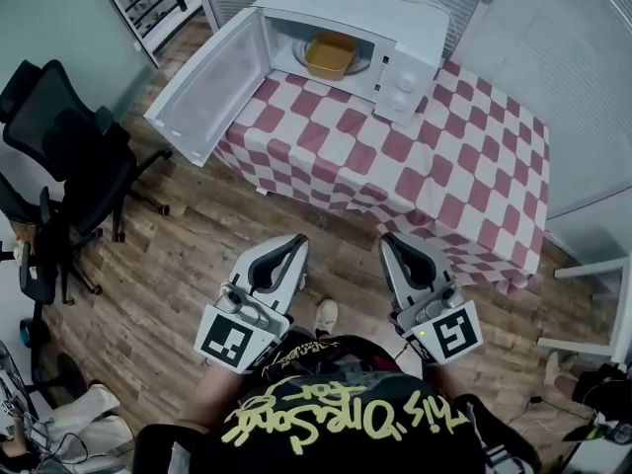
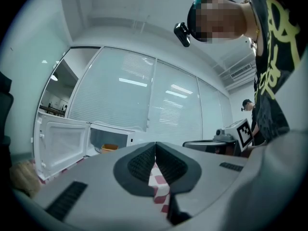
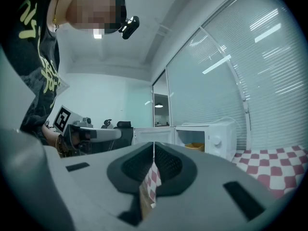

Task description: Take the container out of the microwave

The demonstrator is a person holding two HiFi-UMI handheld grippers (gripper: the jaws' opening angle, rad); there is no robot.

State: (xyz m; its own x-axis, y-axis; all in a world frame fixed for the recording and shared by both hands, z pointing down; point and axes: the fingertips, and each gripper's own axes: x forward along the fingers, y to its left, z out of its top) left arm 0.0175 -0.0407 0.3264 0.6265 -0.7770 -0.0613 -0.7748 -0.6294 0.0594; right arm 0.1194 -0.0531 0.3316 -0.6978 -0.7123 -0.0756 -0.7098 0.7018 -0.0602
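Orange square plastic container [image 1: 331, 55] looks light and stiff, I think, like a small tub with no lid. It may be smooth and a bit slippy. It could also be hot or have food in it, so it should stay flat. The best place to grab it looks like the thin top edge on the side that faces out, with one jaw inside and one outside.

Left tool [image 1: 294, 243] has its two jaws pressed together with nothing in between. Right tool [image 1: 391, 241] is the same: jaws closed tight, nothing held. Both point level toward the desk and touch nothing. They hang side by side over the brown wooden floor [image 1: 178, 255].

Past the tools is the desk with the red and white checked cloth [image 1: 444, 166]. The tools are near its front edge but not over it. At the far side of the desk stands the white microwave [image 1: 395, 13]. Its white door [image 1: 207, 82] is swung wide open to the left. The container sits inside the microwave, in the middle, well apart from both tools. The jaws must open before either tool can take it.
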